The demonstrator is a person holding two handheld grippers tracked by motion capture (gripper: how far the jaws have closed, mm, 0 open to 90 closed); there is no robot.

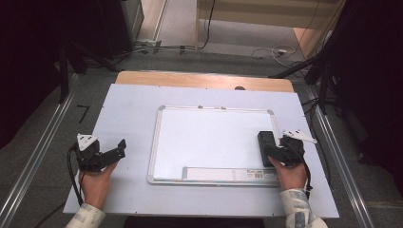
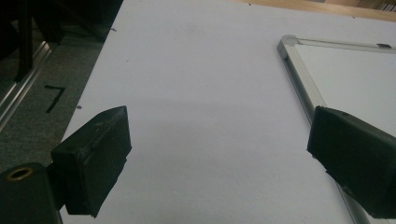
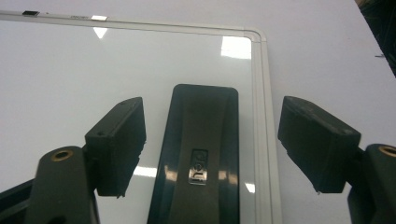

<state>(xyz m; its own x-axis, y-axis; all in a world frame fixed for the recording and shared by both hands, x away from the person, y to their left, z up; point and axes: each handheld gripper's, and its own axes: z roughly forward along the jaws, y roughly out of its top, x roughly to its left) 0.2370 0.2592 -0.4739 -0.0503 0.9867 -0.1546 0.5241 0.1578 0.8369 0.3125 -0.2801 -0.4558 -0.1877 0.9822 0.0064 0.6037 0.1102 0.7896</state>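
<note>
1. While the right gripper [image 3: 212,154] stands at the right side of the whiteboard [image 1: 209,137], its jaws are spread wide and press on nothing; a black eraser [image 3: 201,154] lies between them with a gap on either side.
2. Eraser: a long black block with a small silver emblem on its back, lying flat on the white surface of the whiteboard just inside the right frame rail, long axis running up the board. In the high view it shows at [image 1: 266,145], directly ahead of the right hand [image 1: 291,173].
3. Relation to jaws: neither pad touches the eraser. Judged from this, it rests by its own weight on the board and is not gripped.
4. Left gripper [image 1: 102,154]: parked on the white sheet [image 1: 128,109] covering the table, well apart from the whiteboard's left rail. Its jaws are released, with bare sheet between them. It probably waits there to stay out of the way.
5. Whiteboard: silver-framed, lying flat at mid-table, its surface blank, with a long label strip [image 1: 228,174] along the near edge.
6. Sleeves: patterned, entering at the bottom of the high view.
</note>
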